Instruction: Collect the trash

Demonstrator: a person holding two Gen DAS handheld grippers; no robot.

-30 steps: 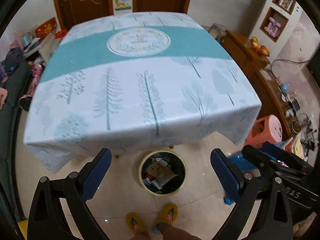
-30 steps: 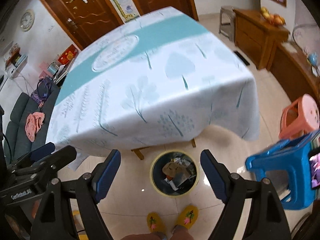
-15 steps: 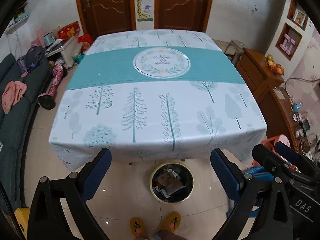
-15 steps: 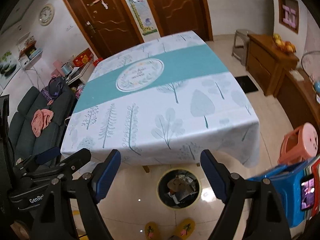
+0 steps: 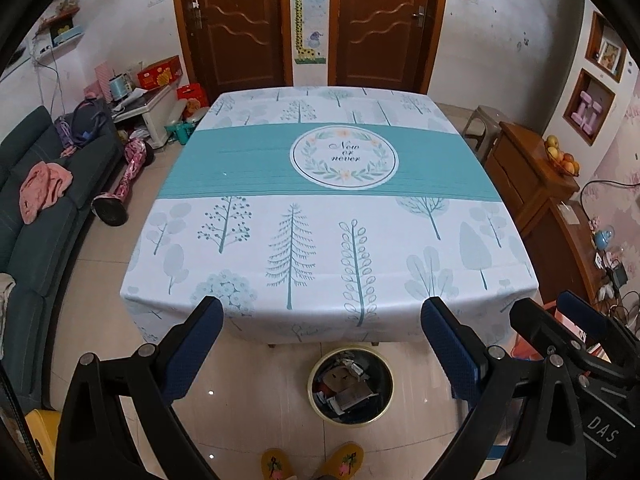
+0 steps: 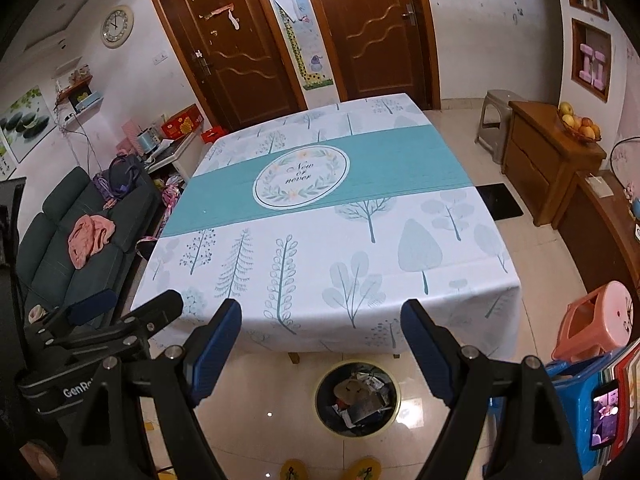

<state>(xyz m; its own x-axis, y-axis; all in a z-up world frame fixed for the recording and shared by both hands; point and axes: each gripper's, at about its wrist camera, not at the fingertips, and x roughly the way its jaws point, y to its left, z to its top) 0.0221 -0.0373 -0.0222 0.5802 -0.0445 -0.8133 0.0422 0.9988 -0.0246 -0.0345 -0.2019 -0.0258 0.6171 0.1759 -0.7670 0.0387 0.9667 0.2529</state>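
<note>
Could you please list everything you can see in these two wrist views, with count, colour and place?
table: one, white and teal tree-print cloth, room centre.
trash bin: one, yellow rim, filled with trash, on floor at table's near edge.
doors: two, brown wood, far wall.
sofa: one, dark green, left side, pink cloth on it.
clock: one, white, left wall.
cabinet: one, brown, right side, fruit bowl on top.
stools: grey by cabinet, pink and blue near right.
slippers: two, yellow, on the person's feet.
left gripper: open, empty.
right gripper: open, empty.

glossy tile floor (image 5: 248,392), wood doors (image 5: 236,24)
</note>
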